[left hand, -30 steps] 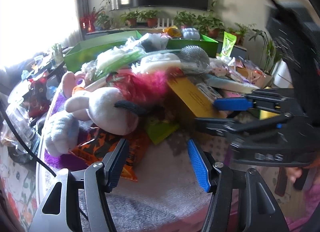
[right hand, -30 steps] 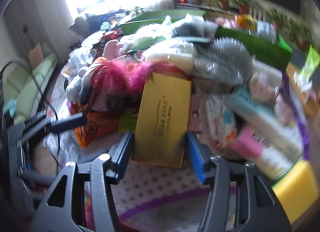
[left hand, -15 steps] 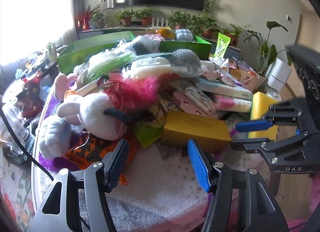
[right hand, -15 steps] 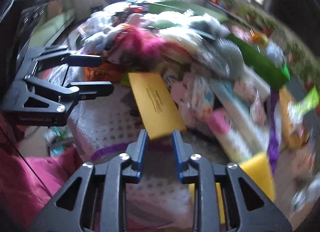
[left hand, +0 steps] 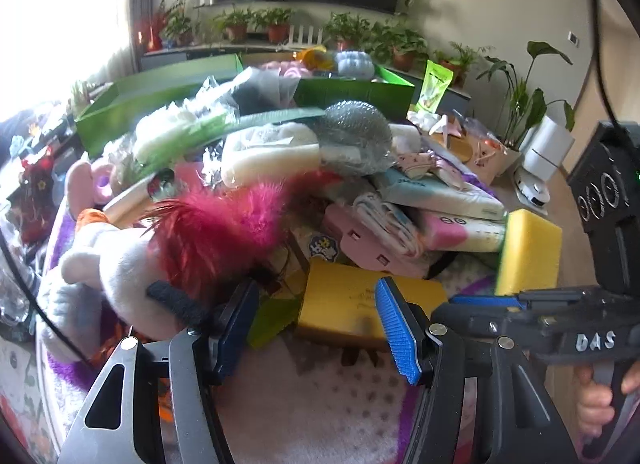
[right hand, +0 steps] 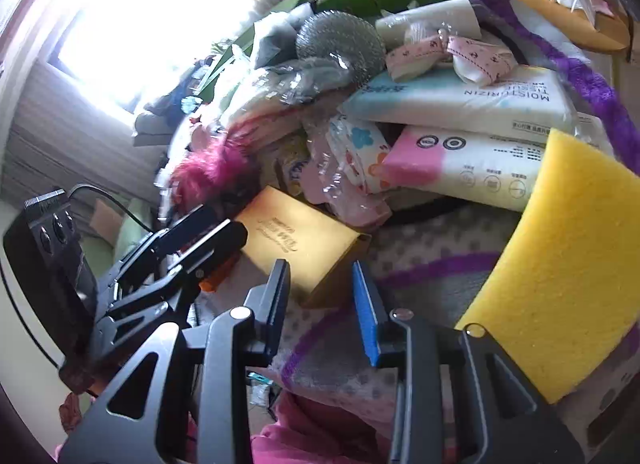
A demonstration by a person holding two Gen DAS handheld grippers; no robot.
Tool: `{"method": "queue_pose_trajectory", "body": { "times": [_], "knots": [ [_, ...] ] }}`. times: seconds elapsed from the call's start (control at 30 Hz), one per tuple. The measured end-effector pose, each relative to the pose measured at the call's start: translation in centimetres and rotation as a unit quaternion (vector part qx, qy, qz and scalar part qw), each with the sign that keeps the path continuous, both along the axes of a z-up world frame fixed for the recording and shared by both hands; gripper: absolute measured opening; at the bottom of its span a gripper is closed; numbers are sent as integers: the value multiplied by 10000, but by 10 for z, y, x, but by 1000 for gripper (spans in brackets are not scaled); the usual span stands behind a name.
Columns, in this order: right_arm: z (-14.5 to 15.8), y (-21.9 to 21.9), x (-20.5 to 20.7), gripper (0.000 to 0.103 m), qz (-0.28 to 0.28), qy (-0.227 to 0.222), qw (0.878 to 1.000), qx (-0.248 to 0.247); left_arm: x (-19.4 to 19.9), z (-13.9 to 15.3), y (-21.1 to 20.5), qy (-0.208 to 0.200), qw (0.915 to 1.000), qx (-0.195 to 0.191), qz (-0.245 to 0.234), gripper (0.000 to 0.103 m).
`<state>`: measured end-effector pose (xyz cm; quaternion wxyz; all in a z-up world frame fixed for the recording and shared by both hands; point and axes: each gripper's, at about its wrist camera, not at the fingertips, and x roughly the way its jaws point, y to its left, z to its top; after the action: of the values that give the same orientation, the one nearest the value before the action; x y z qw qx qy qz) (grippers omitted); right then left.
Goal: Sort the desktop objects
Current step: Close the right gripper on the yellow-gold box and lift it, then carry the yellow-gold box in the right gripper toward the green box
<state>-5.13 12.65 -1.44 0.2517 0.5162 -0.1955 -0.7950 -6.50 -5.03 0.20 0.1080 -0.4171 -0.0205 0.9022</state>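
The right gripper (right hand: pixel 320 296) hovers over the dotted cloth (right hand: pixel 420 260), jaws opening, nothing pressed between them. A gold box (right hand: pixel 304 240) lies flat just beyond the fingertips. A yellow sponge (right hand: pixel 560 264) stands near the cloth's right edge. The left gripper (right hand: pixel 208 232) reaches the box's left end.

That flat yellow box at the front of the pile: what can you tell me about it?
The yellow box is a flat, golden-yellow rectangular carton, apparently cardboard, with a few lines of small dark print on its top. It is closed and lies flat on the dotted pale cloth at the pile's near edge, one corner toward the right claw. That claw's jaws are opening, their pads clear of the box. Its far end sits against pink packets and the pink feathers.
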Motion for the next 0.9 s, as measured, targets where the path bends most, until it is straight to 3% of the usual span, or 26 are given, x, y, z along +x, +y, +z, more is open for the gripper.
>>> {"method": "queue_pose_trajectory", "body": {
  "times": [0.2,0.43,0.67,0.9],
  "knots": [
    [0,-8,4,45,158,149,9993,300,-7,-9,1,-128,9994,68,-302,58],
    [-2,-14,15,45,485,330,9971,492,20,-5,6,-81,9979,94,-633,55],
    [-5,-22,33,41,693,829,9873,1164,51,-12,10,-228,9968,39,-763,55],
    [2,-37,38,36,905,1579,9740,1352,52,-18,3,-239,9978,217,-578,55]
  ]
}}
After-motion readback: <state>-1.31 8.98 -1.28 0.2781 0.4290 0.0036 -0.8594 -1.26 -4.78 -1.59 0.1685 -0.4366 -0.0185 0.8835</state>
